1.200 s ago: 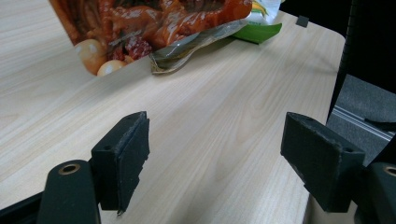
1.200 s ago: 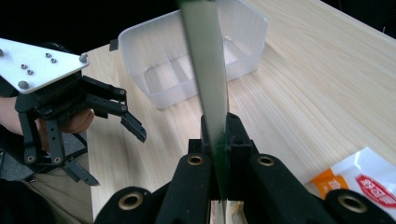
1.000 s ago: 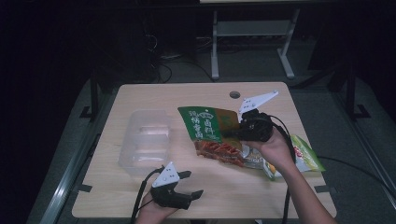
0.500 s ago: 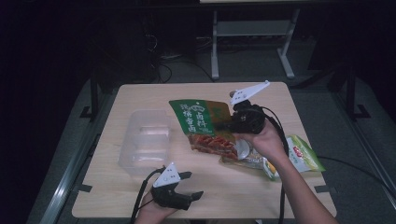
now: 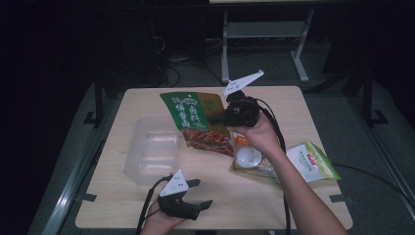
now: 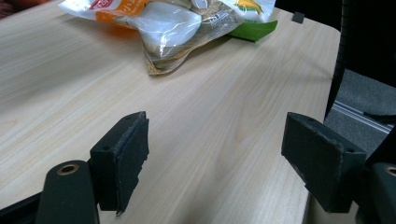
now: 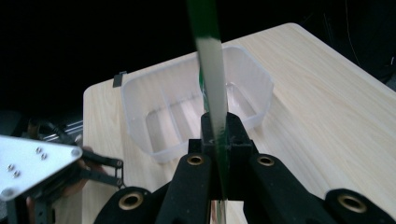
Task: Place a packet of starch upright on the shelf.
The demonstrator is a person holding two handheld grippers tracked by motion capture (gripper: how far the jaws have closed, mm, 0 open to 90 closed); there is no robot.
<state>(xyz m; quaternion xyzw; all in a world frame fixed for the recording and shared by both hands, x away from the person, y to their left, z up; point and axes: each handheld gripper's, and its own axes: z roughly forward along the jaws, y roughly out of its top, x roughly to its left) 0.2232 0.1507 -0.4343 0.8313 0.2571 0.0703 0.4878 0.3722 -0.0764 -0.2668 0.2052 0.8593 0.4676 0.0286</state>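
Two tongs are at work, and we go from left to right. First comes the clear tub on the counter. Near its front edge our left tongs rest spread wide, holding nothing. Next, our right tongs are pinching the edge of the green snack bag. A moment ago this bag lay lower and further right; now it hangs up in the air, closer to the tub. We think it goes in there. Other bags wait at the right.

Green snack bag in right claw, now higher and nearer the clear container.
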